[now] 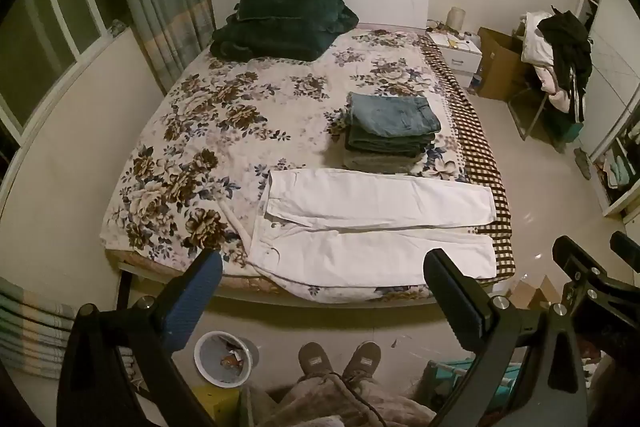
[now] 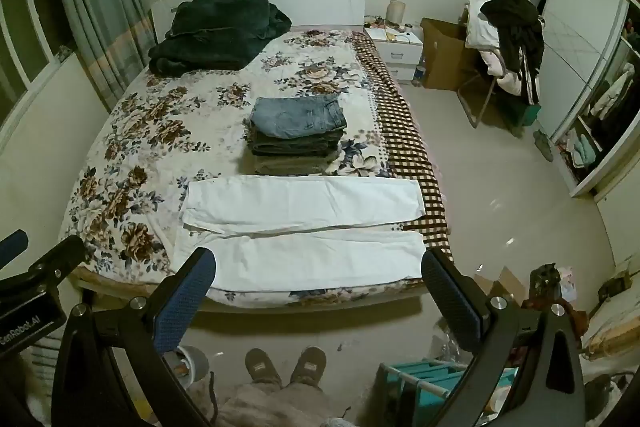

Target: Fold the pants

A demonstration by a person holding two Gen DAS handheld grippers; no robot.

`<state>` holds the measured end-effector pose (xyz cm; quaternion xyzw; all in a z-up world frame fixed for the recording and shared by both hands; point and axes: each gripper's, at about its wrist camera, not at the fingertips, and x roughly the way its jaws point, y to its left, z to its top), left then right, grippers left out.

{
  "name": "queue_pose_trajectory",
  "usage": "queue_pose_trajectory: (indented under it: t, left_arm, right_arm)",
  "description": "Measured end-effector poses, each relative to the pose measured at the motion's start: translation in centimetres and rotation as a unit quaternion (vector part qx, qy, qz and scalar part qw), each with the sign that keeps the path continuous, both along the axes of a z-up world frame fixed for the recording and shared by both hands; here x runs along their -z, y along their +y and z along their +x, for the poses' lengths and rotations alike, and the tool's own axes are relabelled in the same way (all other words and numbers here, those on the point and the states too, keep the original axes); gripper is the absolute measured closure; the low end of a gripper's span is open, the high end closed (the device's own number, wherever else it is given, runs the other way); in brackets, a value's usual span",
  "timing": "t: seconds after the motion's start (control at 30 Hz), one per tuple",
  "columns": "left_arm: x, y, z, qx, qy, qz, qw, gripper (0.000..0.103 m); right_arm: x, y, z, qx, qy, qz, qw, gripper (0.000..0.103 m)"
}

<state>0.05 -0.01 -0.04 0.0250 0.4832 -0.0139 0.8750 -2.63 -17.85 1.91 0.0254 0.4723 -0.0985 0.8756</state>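
Observation:
White pants (image 1: 372, 223) lie spread flat across the near end of the bed, waist to the left, both legs running right; they also show in the right wrist view (image 2: 304, 227). A stack of folded pants with blue jeans on top (image 1: 390, 129) sits just behind them, also in the right wrist view (image 2: 298, 135). My left gripper (image 1: 324, 291) is open and empty, held above the floor in front of the bed. My right gripper (image 2: 320, 291) is open and empty, beside it at the same height. Neither touches the pants.
The floral bed (image 1: 192, 131) carries a dark green blanket pile (image 1: 280, 23) at the headboard. A waste bin (image 1: 222, 359) and my slippered feet (image 1: 340, 359) are on the floor. A clothes-laden chair (image 2: 508, 39), nightstand (image 2: 394, 53), cardboard box and wardrobe stand right.

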Motion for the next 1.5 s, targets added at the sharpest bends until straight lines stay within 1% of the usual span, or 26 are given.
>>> queue_pose_trajectory:
  t: [0.2, 0.23, 0.33, 0.9, 1.1, 1.5]
  left_arm:
    - [0.0, 0.0, 0.0, 0.000, -0.001, -0.001, 1.0000, 0.000]
    - [0.0, 0.0, 0.0, -0.001, -0.003, -0.001, 1.0000, 0.000]
    - [0.0, -0.1, 0.0, -0.001, -0.002, 0.001, 1.0000, 0.000]
    - [0.0, -0.1, 0.2, -0.001, -0.005, 0.002, 1.0000, 0.000]
    - [-1.2, 0.0, 1.0, 0.001, -0.008, 0.004, 1.0000, 0.000]
    - [-1.4, -0.3, 1.4, -0.001, -0.010, 0.006, 0.9999, 0.000]
  right_arm:
    - [-0.2, -0.3, -0.3, -0.002, 0.002, -0.002, 1.000, 0.000]
    - [0.2, -0.4, -0.1, 0.002, 0.004, 0.000, 1.000, 0.000]
    - [0.2, -0.8, -0.3, 0.001, 0.004, -0.002, 1.000, 0.000]
    - [0.4, -0.1, 0.2, 0.004, 0.008, -0.004, 1.000, 0.000]
    - [0.5, -0.1, 0.2, 0.004, 0.008, -0.004, 1.000, 0.000]
    - [0.5, 0.0, -0.2, 0.001, 0.009, -0.004, 1.000, 0.000]
